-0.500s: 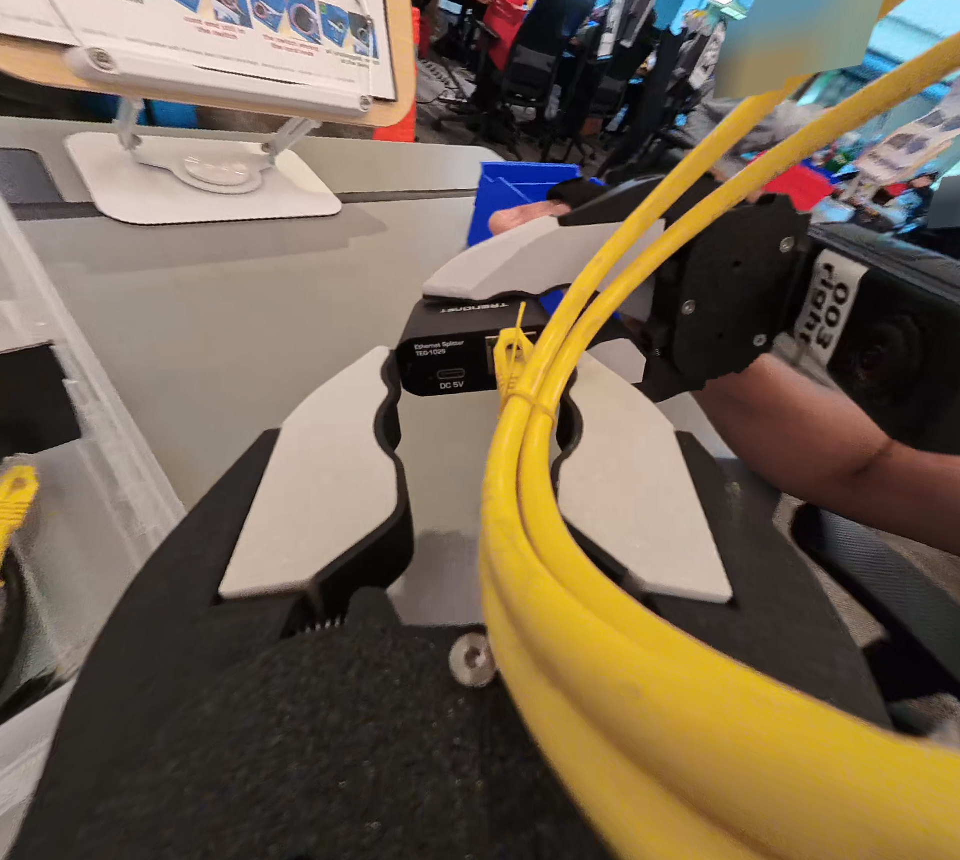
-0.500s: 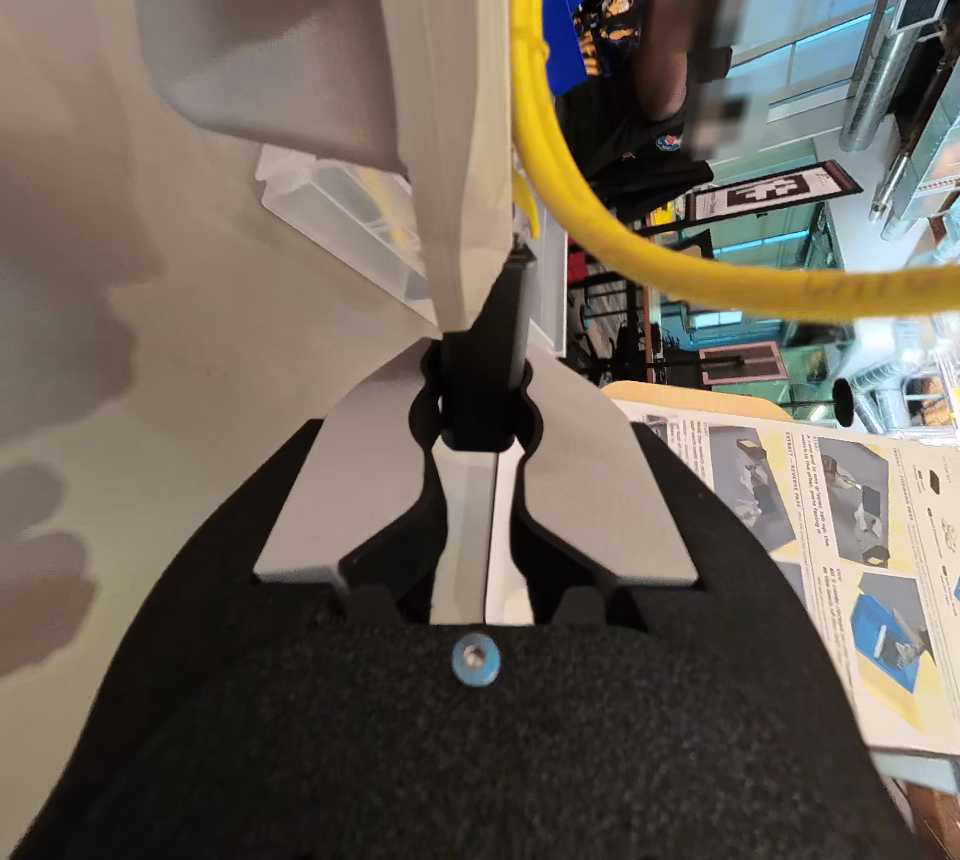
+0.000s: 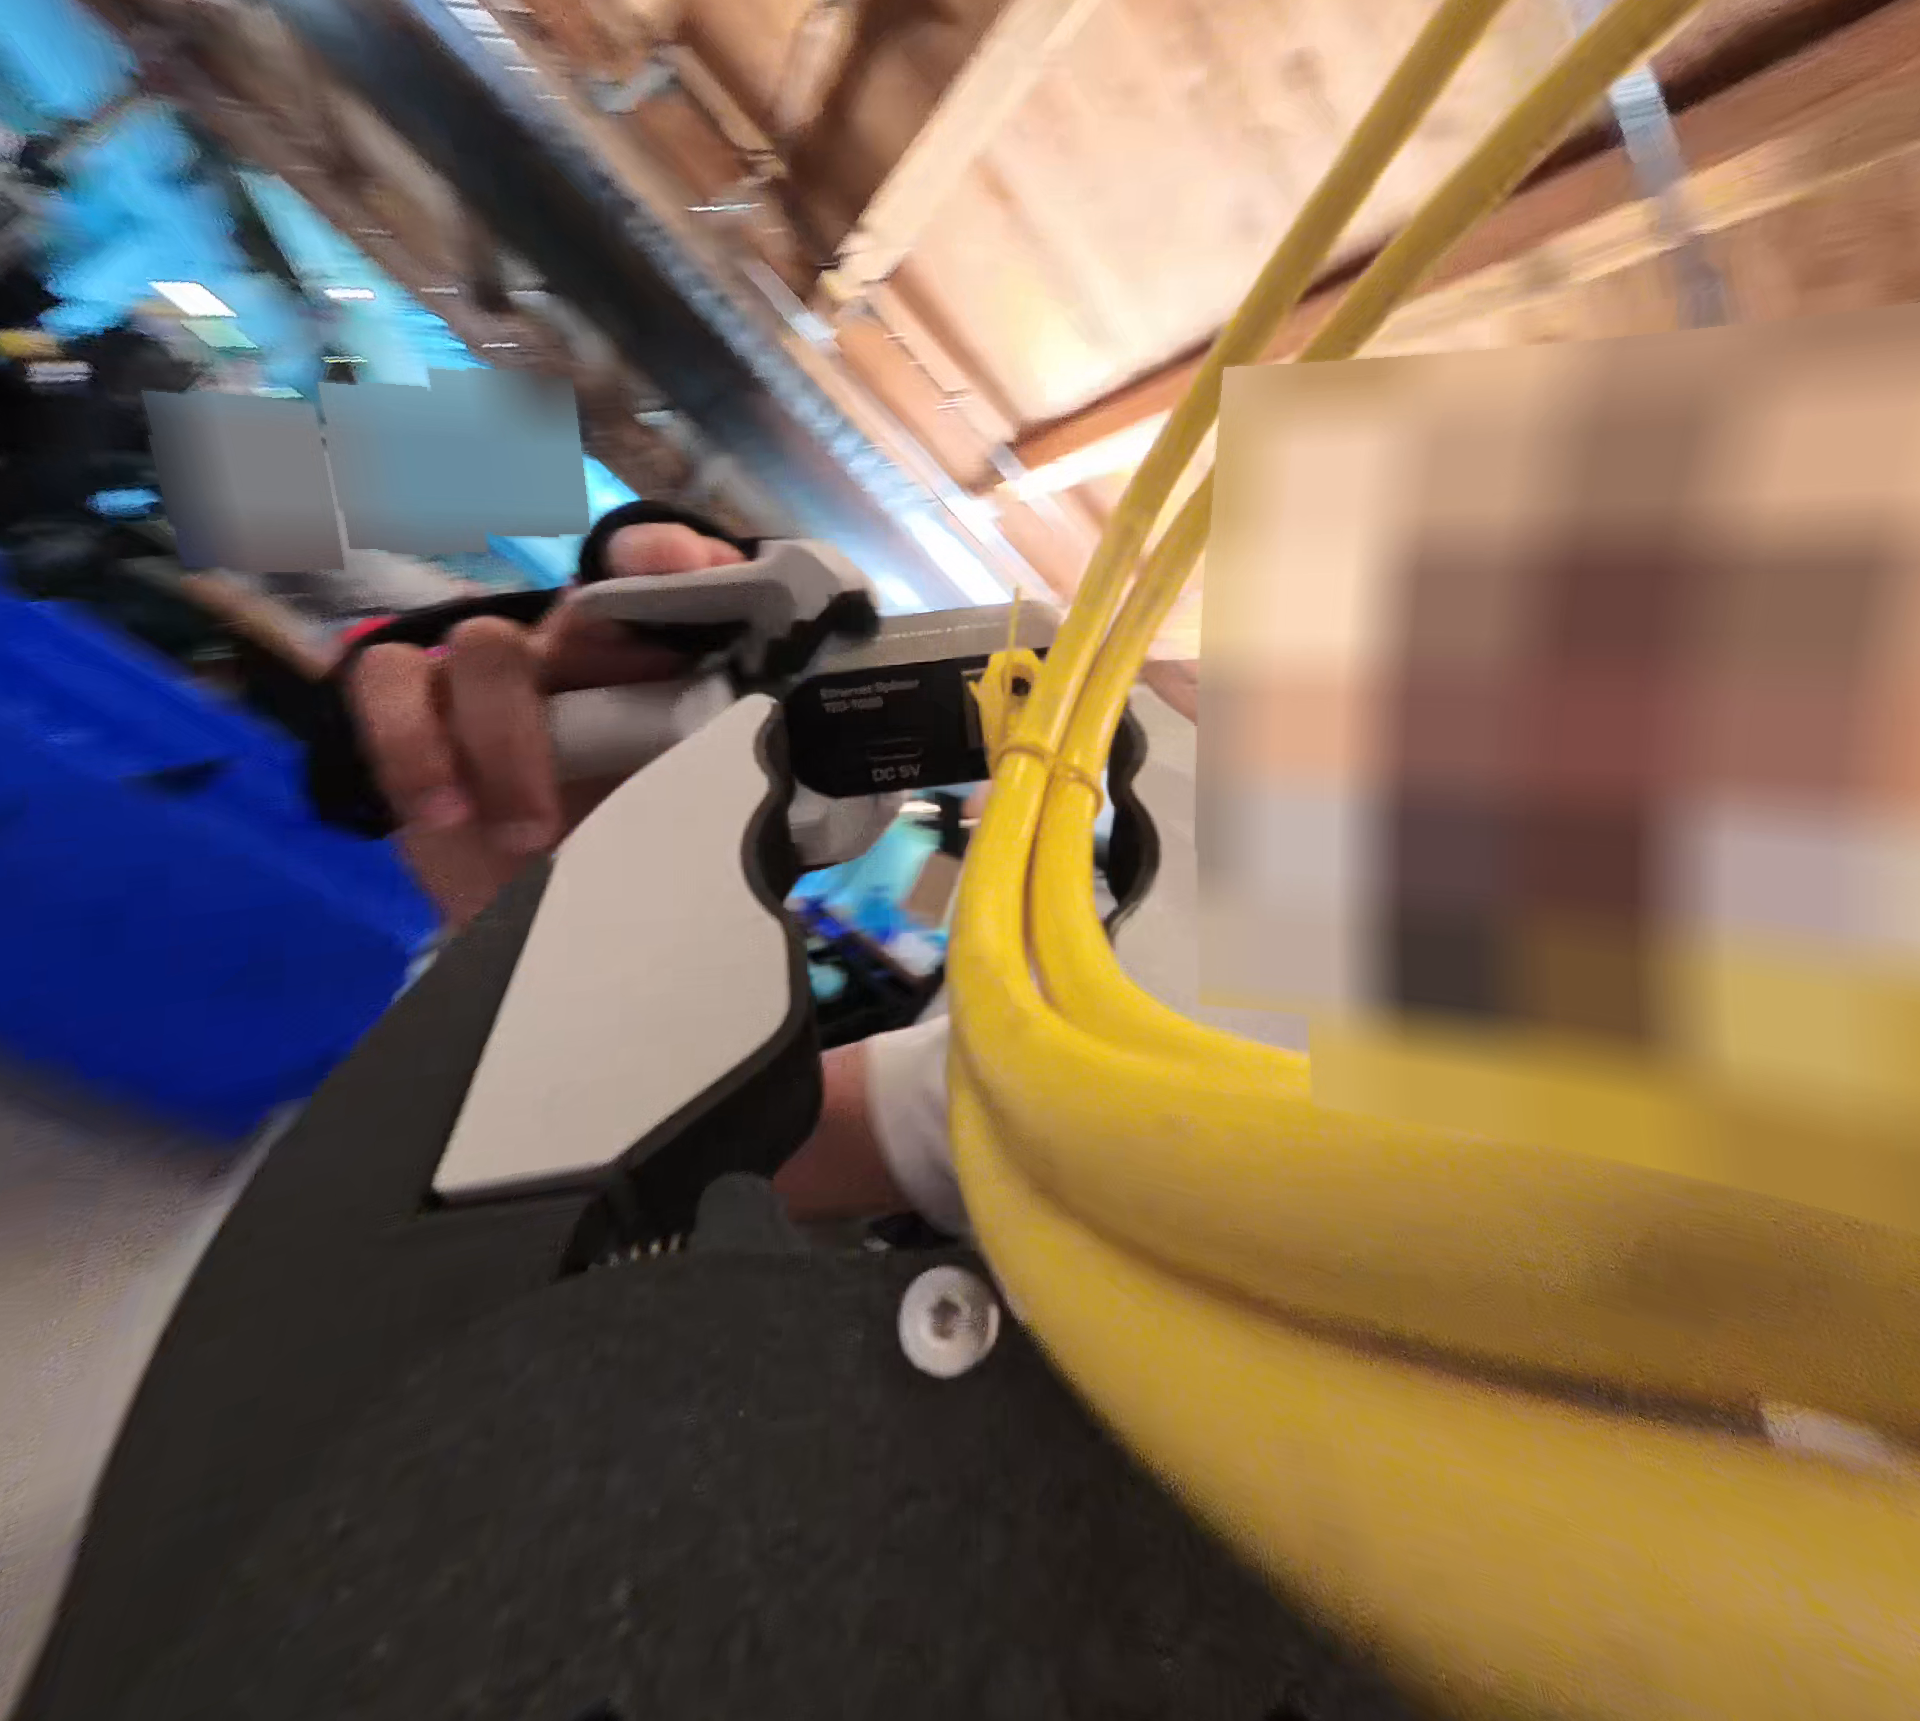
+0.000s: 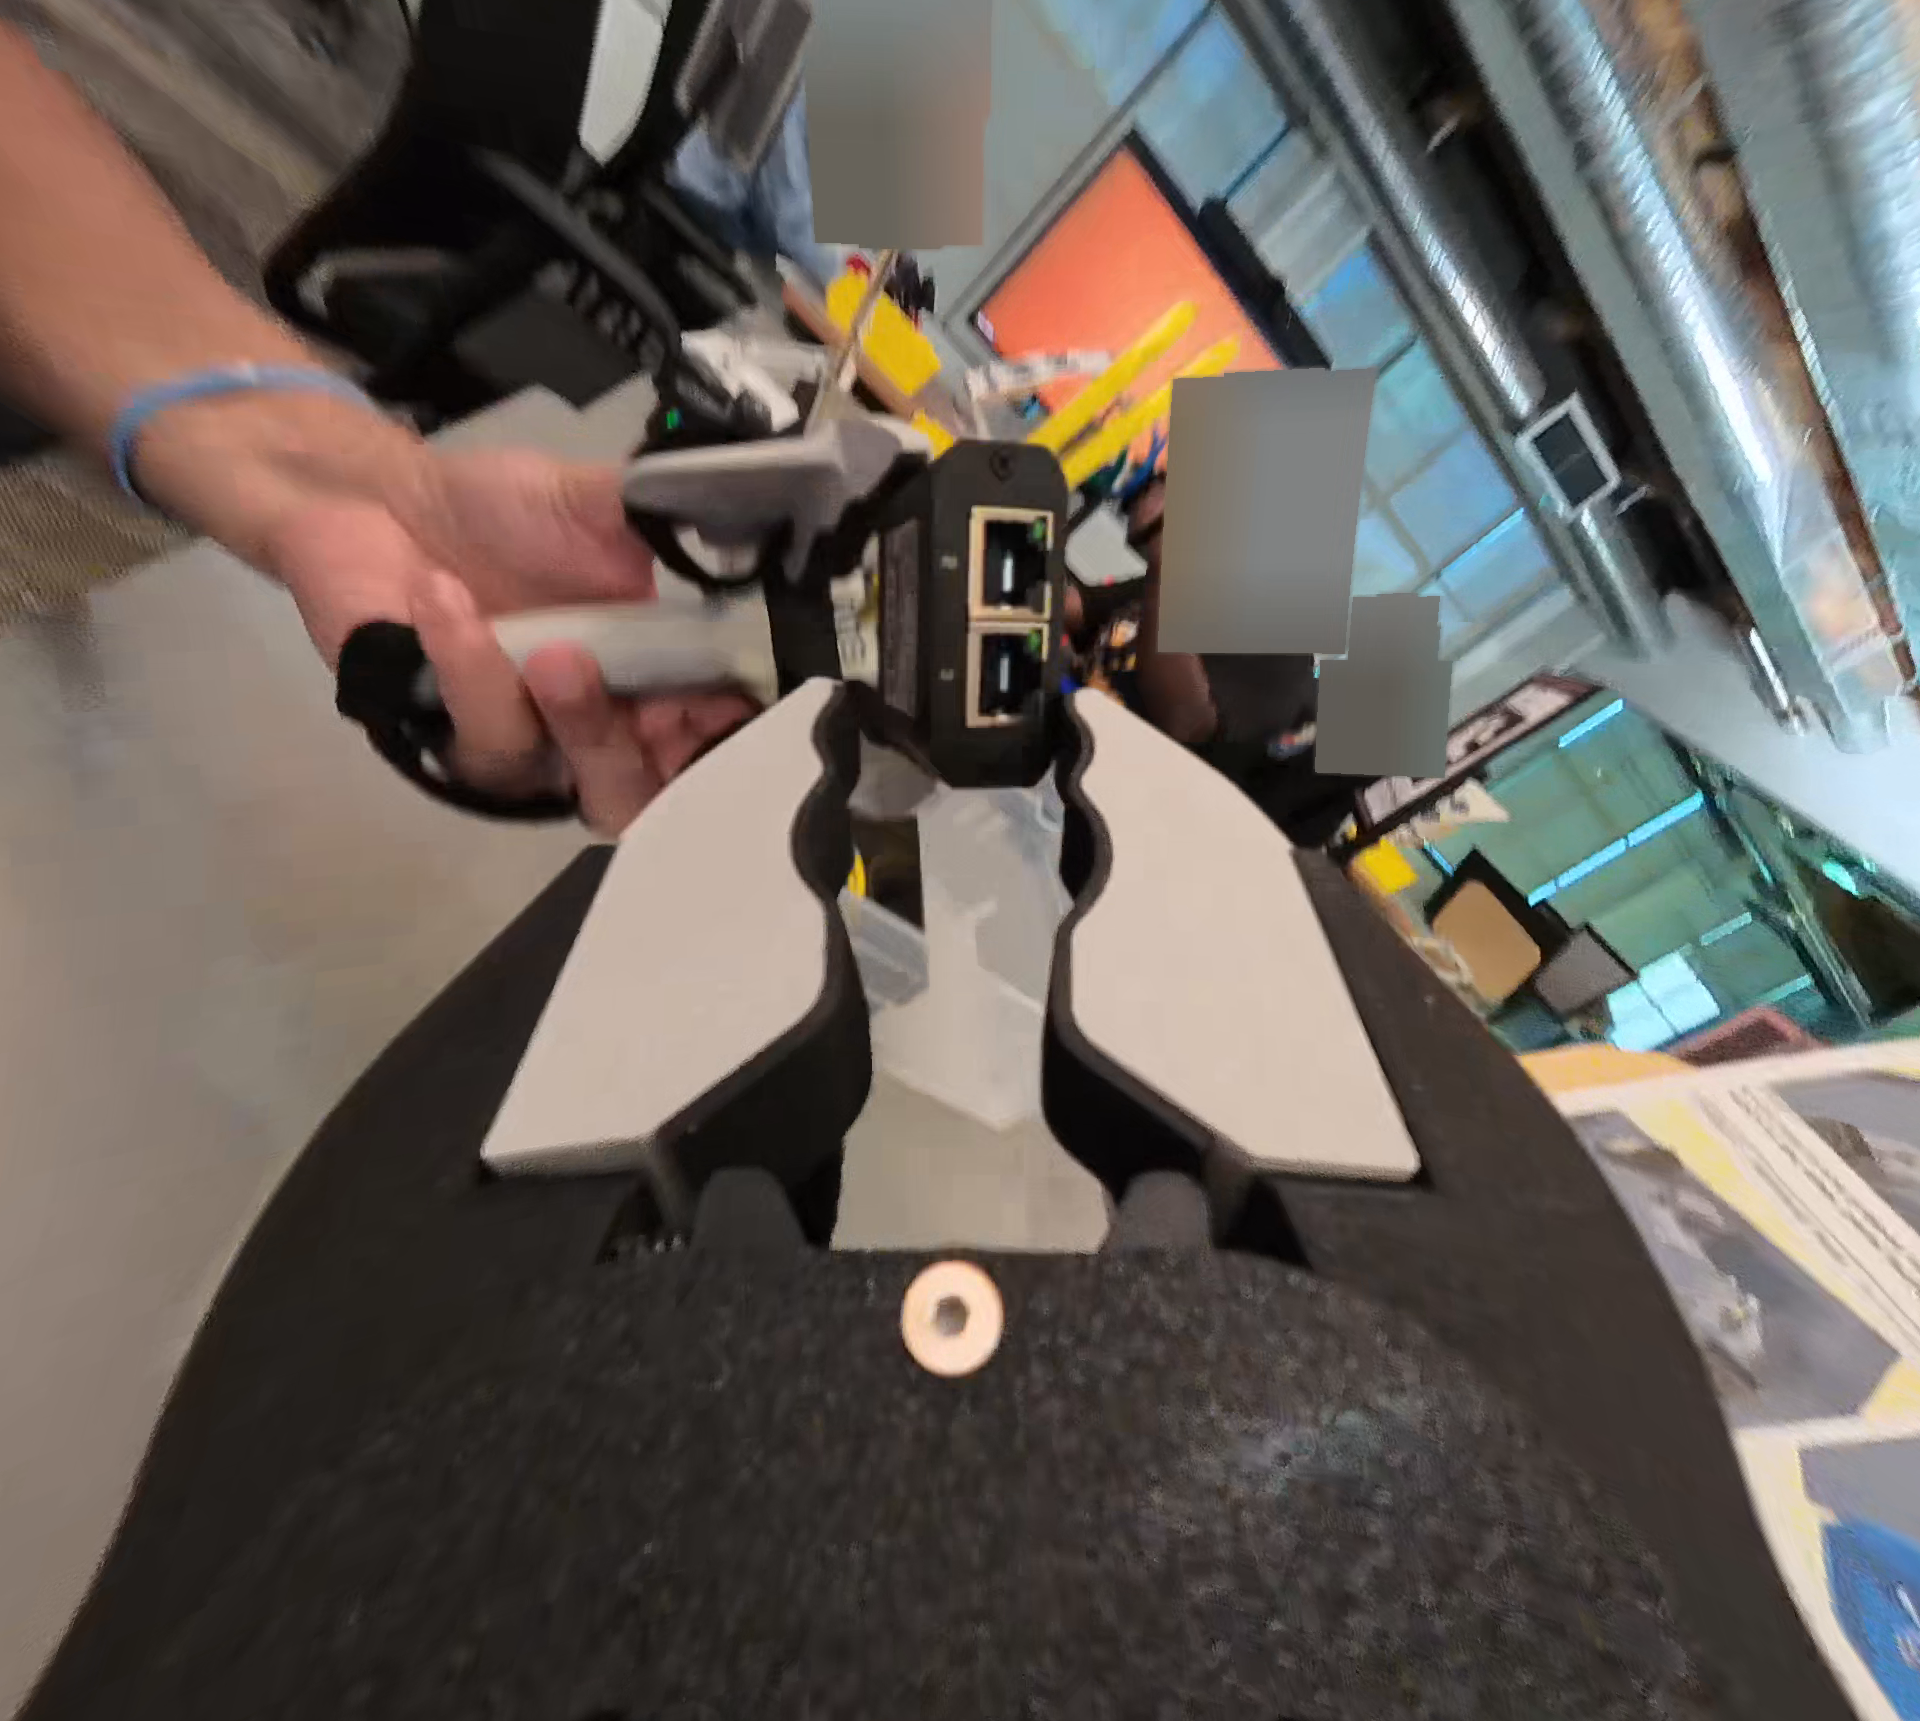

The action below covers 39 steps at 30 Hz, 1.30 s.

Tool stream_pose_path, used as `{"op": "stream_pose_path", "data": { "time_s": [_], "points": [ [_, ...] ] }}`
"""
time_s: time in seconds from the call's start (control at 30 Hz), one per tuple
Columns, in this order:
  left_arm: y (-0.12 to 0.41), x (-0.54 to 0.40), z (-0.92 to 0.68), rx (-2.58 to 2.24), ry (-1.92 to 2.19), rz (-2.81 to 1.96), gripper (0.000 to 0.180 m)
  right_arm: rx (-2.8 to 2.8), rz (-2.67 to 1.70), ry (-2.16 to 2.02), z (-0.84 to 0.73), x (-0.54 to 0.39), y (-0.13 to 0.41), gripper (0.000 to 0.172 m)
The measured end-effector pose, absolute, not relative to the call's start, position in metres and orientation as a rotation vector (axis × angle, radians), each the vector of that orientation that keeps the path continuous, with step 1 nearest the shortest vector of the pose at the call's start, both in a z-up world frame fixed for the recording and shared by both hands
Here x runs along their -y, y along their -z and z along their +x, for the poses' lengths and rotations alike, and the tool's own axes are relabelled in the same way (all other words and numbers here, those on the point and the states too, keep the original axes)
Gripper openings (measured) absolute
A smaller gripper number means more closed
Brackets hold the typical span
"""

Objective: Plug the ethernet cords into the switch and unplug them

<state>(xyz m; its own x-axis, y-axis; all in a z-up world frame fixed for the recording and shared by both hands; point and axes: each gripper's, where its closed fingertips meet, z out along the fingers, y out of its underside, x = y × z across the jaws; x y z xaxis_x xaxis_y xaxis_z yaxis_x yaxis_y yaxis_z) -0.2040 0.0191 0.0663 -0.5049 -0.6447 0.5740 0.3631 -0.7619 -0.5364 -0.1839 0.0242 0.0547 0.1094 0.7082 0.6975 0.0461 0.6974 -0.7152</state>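
The black switch [image 3: 883, 731] sits between the fingertips of my left gripper [image 3: 951, 726], which is shut on its end. Two yellow ethernet cords [image 3: 1039, 892] run between the fingers, and a yellow plug [image 3: 1003, 684] sits in the port. The cords hide my right-hand pad. In the right wrist view the switch [image 4: 997, 611] shows two empty ports [image 4: 1010, 565]. My right gripper [image 4: 951, 715] is open, its fingers [image 4: 727, 892] standing apart around the switch's lower end. Another grey-fingered gripper [image 4: 748, 466] in a person's hand [image 4: 436, 508] clamps the switch from the left. That gripper also shows in the left wrist view [image 3: 707, 601].
A printed instruction sheet [image 4: 1766, 1256] lies at the lower right. A clear plastic box [image 4: 966, 996] sits below the switch, on the grey table [image 4: 156, 840]. A blue sleeve [image 3: 156, 840] fills the left of the left wrist view, which looks up at ceiling beams. My two grippers' fingertips are within a few centimetres of each other.
My right gripper has opened off the switch it was pinching. Both views have swung up off the table. The switch and cords keep their place at my left fingertips.
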Motion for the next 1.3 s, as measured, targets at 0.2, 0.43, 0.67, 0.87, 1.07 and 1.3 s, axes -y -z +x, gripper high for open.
{"op": "stream_pose_path", "data": {
  "time_s": [0.2, 0.43, 0.67, 0.87, 1.07, 1.3],
  "points": [
    [-0.085, 0.008, -0.187, -0.666, 2.574, -0.685, 0.058, 1.370, -0.582, -0.648, -0.173, -0.002, -0.080, 0.034],
    [-0.093, 0.017, -0.164, -0.743, 2.752, -0.440, 0.058, 1.336, -0.505, -0.720, -0.167, 0.018, -0.098, 0.025],
    [-0.088, 0.014, -0.171, -0.705, 2.811, -0.360, 0.058, 1.385, -0.565, -0.695, -0.175, 0.015, -0.092, 0.023],
    [-0.057, -0.007, -0.169, -0.545, 2.730, -0.698, 0.053, 1.420, -0.643, -0.553, -0.177, -0.003, -0.088, 0.023],
    [0.010, -0.007, -0.169, -0.526, 2.306, -1.264, 0.068, 1.508, -0.768, -0.303, -0.171, -0.035, -0.070, 0.024],
    [-0.003, -0.023, -0.184, -0.515, 1.874, -1.379, 0.076, 1.707, -0.840, 0.100, -0.185, -0.066, -0.008, 0.024]
  ]
}}
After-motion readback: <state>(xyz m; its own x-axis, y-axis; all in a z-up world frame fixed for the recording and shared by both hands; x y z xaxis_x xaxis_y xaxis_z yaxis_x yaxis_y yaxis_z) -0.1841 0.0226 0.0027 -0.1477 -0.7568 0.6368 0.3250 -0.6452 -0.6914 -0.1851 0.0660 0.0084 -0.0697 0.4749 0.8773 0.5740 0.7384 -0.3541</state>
